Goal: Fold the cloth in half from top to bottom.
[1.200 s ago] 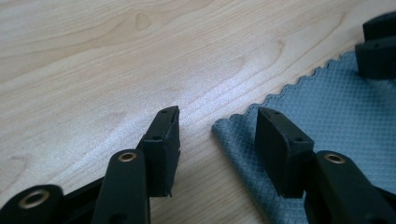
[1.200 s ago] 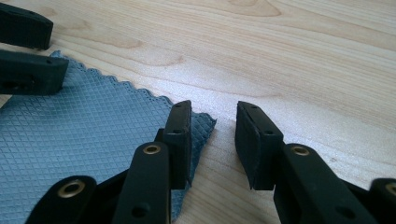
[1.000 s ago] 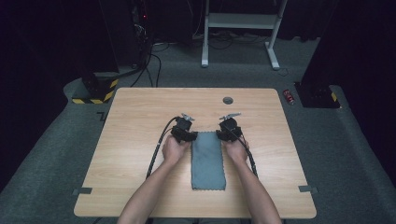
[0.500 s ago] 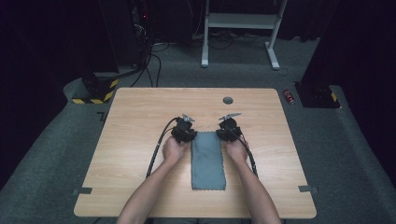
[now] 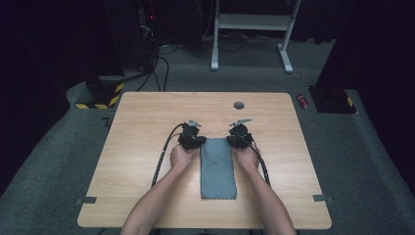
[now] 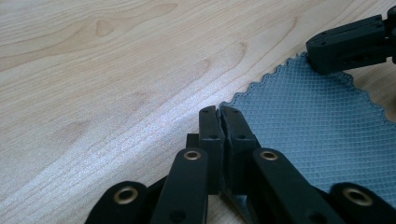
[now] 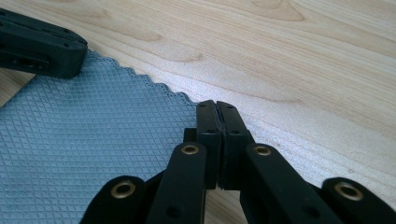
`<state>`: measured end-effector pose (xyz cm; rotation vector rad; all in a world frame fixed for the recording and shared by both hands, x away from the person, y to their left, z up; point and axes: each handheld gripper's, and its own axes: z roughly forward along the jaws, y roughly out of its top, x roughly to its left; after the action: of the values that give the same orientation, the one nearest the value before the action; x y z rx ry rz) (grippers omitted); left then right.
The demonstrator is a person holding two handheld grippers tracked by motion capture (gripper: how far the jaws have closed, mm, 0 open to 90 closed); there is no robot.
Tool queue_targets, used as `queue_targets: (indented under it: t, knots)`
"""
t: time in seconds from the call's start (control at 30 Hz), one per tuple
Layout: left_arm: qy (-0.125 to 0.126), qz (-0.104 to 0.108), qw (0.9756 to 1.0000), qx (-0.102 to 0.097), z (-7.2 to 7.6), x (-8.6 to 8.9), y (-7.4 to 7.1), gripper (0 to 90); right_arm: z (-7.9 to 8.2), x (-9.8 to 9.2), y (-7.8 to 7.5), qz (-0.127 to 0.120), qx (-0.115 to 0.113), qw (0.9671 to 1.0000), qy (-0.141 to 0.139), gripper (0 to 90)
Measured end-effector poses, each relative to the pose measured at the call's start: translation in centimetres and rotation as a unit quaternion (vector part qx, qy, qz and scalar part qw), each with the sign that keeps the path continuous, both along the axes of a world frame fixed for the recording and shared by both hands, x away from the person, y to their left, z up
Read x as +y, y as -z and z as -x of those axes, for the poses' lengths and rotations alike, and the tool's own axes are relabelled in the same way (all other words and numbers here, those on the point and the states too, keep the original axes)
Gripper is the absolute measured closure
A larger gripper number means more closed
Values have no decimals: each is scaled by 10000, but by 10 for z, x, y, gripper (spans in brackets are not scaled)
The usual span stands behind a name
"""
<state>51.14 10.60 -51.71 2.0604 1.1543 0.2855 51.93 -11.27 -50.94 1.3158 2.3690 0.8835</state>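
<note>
Left hand-held gripper (image 6: pixel 219 112) clenched on grey cloth (image 6: pixel 317 121) corner, right hand-held gripper (image 7: pixel 216 106) likewise

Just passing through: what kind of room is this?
Probably a lab or test room: a lone wooden table on grey carpet, dark surroundings, cables on the floor and a metal stand behind.

Wooden table (image 5: pixel 147 127) with a round grommet (image 5: pixel 239 105) — red can (image 5: pixel 303 101) on grey floor (image 5: pixel 372 161), black-yellow striped base (image 5: pixel 98 100).
</note>
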Motion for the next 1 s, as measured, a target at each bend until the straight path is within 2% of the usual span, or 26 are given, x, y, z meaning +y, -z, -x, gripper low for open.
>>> queue_targets:
  t: [0.03, 0.1, 0.3, 0.43, 0.53, 0.67, 0.7, 0.87, 0.93, 1.0]
  knots:
    - [9, 10, 10000, -1, 0, 0, 0, 882, 1, 2, -1, 113, -50, 9999, -47, 888]
    - [27, 23, 10000, -5, 0, 1, 0, 885, 2, 3, -1, 154, -57, 9998, -55, 889]
    - [86, 17, 10000, 32, -1, 1, -2, 887, 2, 0, -3, 119, -8, 9999, -100, 891]
    - [96, 101, 9999, 41, -2, 3, -2, 888, 3, 0, -5, 51, -60, 9999, -135, 893]
    - [100, 139, 9998, 69, -2, 3, -4, 888, 4, -1, -6, -15, 2, 9999, -136, 893]
    - [158, 152, 9998, 41, -1, 3, -8, 888, 6, -2, -10, -18, -70, 9998, -186, 893]
    - [192, 131, 9997, 28, -1, 3, -10, 889, 6, -4, -14, -160, -100, 9997, -148, 893]
    - [201, 207, 9996, 11, -2, 5, -14, 889, 6, -9, -19, -316, -151, 9993, -136, 892]
    - [187, 346, 9992, 45, -3, 7, -17, 889, 7, -12, -22, -381, -174, 9990, -131, 892]
    - [236, 314, 9992, 58, -5, 7, -21, 889, 7, -13, -25, -429, -197, 9988, -142, 893]
